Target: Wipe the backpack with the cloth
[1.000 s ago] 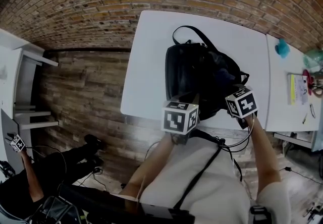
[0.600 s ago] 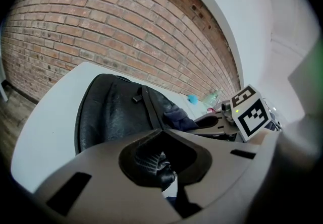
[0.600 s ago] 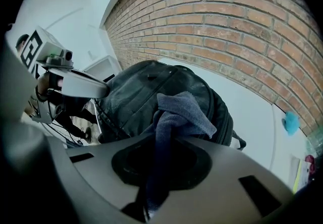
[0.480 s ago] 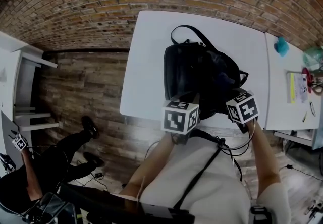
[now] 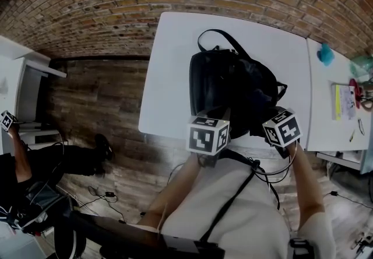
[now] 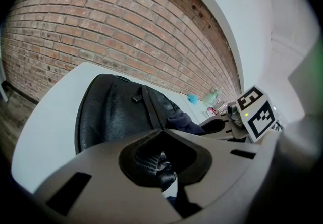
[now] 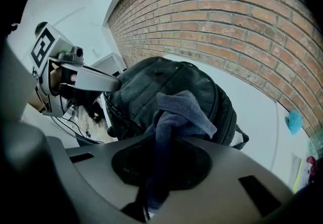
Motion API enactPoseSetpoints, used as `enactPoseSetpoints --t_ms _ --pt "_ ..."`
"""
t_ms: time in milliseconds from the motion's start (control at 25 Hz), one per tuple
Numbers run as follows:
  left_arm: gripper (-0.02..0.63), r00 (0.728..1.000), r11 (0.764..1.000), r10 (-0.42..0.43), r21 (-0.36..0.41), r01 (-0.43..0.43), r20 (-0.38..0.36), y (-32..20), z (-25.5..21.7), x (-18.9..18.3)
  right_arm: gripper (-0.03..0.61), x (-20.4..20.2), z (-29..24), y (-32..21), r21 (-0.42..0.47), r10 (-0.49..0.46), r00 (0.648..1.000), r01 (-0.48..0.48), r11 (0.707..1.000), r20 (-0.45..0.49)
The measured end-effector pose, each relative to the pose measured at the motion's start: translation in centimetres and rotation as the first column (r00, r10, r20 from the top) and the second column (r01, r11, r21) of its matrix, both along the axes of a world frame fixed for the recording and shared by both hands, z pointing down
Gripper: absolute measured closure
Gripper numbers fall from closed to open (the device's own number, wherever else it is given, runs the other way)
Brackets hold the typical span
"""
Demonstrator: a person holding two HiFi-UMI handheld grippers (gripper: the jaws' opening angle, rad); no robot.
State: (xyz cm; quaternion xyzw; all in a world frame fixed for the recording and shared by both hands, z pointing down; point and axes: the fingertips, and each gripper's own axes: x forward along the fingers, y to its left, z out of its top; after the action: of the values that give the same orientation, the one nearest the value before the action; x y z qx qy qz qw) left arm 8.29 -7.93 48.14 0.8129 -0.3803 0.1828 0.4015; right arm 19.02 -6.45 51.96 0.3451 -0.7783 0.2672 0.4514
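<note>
A black backpack point(image 5: 230, 91) lies on the white table point(image 5: 169, 71), its handle loop toward the brick wall. My left gripper point(image 5: 217, 119) is at the bag's near edge; in the left gripper view the left gripper point(image 6: 160, 157) is shut on a black mesh fold of the backpack point(image 6: 116, 112). My right gripper point(image 5: 275, 115) is at the bag's near right corner. In the right gripper view the right gripper point(image 7: 164, 142) is shut on a blue-grey cloth point(image 7: 179, 109), which bunches up over the backpack point(image 7: 151, 87). The jaw tips are hidden under the marker cubes in the head view.
A second table point(image 5: 335, 129) stands at the right with a teal object point(image 5: 326, 53), papers point(image 5: 345, 100) and small items. The brick wall point(image 5: 116, 13) runs behind. White shelves point(image 5: 29, 106) and another person point(image 5: 35, 164) are at the left, over cables on the wooden floor.
My right gripper has drawn slightly toward the table's near edge with the cloth. The left gripper has stayed put. The person at the left has moved farther left.
</note>
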Motion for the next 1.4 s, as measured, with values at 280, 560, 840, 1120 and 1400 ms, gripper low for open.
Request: enactPoseSetpoints --t_ms 280,560,840,1120,1400 --pt "0.611 1.000 1.000 0.003 0.000 -0.003 0.003 -0.1 0.0 0.1 0.532 0.2 -0.6 -0.6 -0.001 -0.020 1.000 0.020 1.000 0.002" --pt "0.611 1.000 1.000 0.005 0.000 -0.005 0.005 -0.2 -0.1 0.0 0.531 1.1 -3.1 -4.1 0.063 -0.036 0.999 0.037 0.997 -0.024" --pt "0.611 1.000 1.000 0.000 -0.004 0.000 0.010 -0.3 0.0 -0.3 0.531 2.9 -4.9 -10.1 0.205 0.051 0.998 -0.045 0.978 -0.028" --pt "0.611 1.000 1.000 0.003 -0.010 -0.003 0.015 -0.3 0.1 -0.3 0.532 3.7 -4.8 -14.7 0.265 0.111 0.994 -0.103 0.959 -0.015" --pt "0.611 1.000 1.000 0.000 -0.017 0.000 0.014 -0.4 0.3 -0.4 0.531 4.1 -2.3 -16.6 0.248 0.117 0.989 -0.092 0.964 -0.086"
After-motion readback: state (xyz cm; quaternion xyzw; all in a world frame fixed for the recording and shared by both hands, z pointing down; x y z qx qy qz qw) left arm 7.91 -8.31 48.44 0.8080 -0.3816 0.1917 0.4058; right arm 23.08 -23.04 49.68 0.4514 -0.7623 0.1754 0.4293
